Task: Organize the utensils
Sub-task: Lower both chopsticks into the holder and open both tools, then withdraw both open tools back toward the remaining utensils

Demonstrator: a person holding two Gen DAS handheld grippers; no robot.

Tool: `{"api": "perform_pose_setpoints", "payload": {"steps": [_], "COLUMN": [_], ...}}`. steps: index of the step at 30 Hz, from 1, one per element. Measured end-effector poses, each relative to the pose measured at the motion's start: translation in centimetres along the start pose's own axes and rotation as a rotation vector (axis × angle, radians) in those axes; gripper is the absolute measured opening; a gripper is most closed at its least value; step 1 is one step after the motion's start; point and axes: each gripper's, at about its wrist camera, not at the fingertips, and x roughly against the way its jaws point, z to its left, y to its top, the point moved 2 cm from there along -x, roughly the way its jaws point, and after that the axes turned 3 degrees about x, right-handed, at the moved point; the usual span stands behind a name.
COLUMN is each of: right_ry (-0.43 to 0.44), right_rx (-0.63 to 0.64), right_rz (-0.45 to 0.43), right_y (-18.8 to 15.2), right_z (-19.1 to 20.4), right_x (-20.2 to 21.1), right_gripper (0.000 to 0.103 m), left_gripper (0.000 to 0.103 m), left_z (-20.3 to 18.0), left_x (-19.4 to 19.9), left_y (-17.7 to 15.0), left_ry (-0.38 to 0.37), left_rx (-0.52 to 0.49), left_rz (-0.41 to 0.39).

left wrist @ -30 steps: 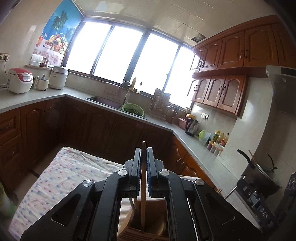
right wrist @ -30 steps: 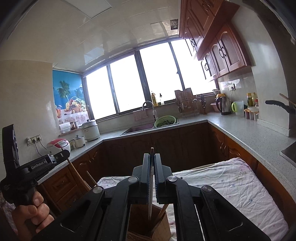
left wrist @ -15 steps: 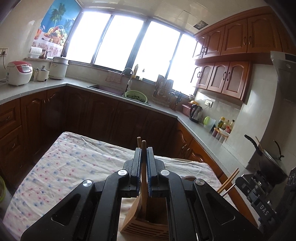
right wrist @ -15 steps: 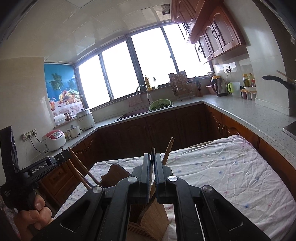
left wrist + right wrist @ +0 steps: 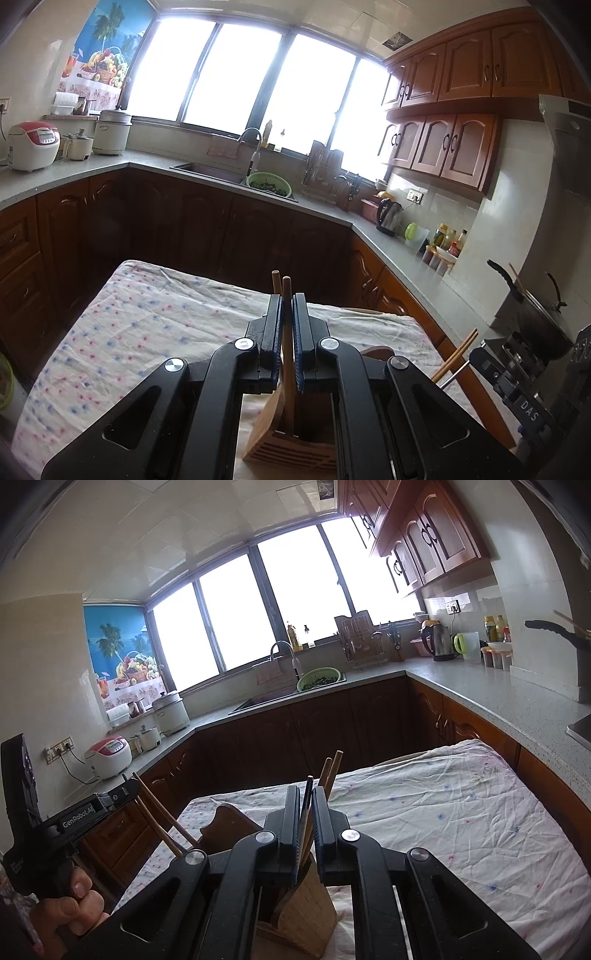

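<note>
Over the flower-print tablecloth (image 5: 140, 332), my left gripper (image 5: 287, 332) is clamped on a light wooden chopstick (image 5: 287, 314) whose lower end sits in the slatted bamboo utensil holder (image 5: 291, 448); to its right, my right gripper (image 5: 306, 812) has its jaws opening around a dark thin chopstick (image 5: 307, 794) standing in the same holder

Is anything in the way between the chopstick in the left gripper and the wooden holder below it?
Nothing visible. The left gripper holds the chopstick upright, and its lower end already reaches down into the holder, beside another stick standing there.
</note>
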Motion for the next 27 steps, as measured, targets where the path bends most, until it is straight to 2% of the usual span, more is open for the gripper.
{"api": "perform_pose_setpoints", "payload": {"steps": [2, 3, 5, 6, 7, 8, 9, 10, 11, 12, 20, 23, 27], "right_ry": [0.001, 0.001, 0.005, 0.008, 0.008, 0.006, 0.005, 0.004, 0.004, 0.007, 0.022, 0.026, 0.03], "right_rx": [-0.004, -0.009, -0.024, -0.031, -0.035, -0.038, -0.041, -0.048, -0.055, -0.063, -0.089, -0.087, -0.086], "right_rz": [0.002, 0.002, -0.002, -0.008, -0.014, -0.017, -0.018, -0.018, -0.018, -0.019, -0.018, -0.023, -0.024], "right_y": [0.1, 0.1, 0.1, 0.2, 0.2, 0.2, 0.2, 0.2, 0.2, 0.1, -0.1, -0.2, -0.5], "right_z": [0.0, -0.1, -0.3, -0.3, -0.4, -0.4, -0.5, -0.6, -0.8, -1.0, -1.6, -1.4, -1.2], "right_x": [0.1, 0.3, 0.6, 0.8, 1.0, 1.2, 1.4, 1.5, 1.6, 1.7, 3.2, 4.1, 5.3], "right_gripper": [0.011, 0.016, 0.032, 0.046, 0.051, 0.051, 0.057, 0.069, 0.075, 0.083, 0.084, 0.087, 0.09], "left_gripper": [0.005, 0.007, 0.011, 0.016, 0.02, 0.028, 0.045, 0.056, 0.07, 0.073, 0.086, 0.091, 0.092], "left_z": [0.0, 0.0, 0.0, -0.1, -0.3, -0.5, -0.6, -0.7, -0.8, -0.8, -0.5, 0.2, 1.3], "left_x": [0.1, 0.2, 0.6, 0.9, 1.1, 1.5, 1.8, 2.3, 2.9, 3.4, 5.9, 6.8, 8.2], "left_y": [0.0, -0.1, -0.3, -0.4, -0.6, -0.8, -0.9, -1.0, -1.1, -1.2, -1.4, -1.8, -2.4], "left_ry": [-0.001, -0.004, -0.016, -0.019, -0.024, -0.033, -0.033, -0.014, -0.007, -0.011, -0.027, -0.012, 0.003], "left_rx": [0.004, 0.007, 0.014, 0.013, 0.01, 0.006, 0.001, -0.002, -0.002, -0.004, -0.015, -0.003, 0.01], "left_rz": [0.008, 0.014, 0.018, 0.017, 0.017, 0.017, 0.014, 0.002, -0.021, -0.039, -0.038, -0.03, -0.011]}}
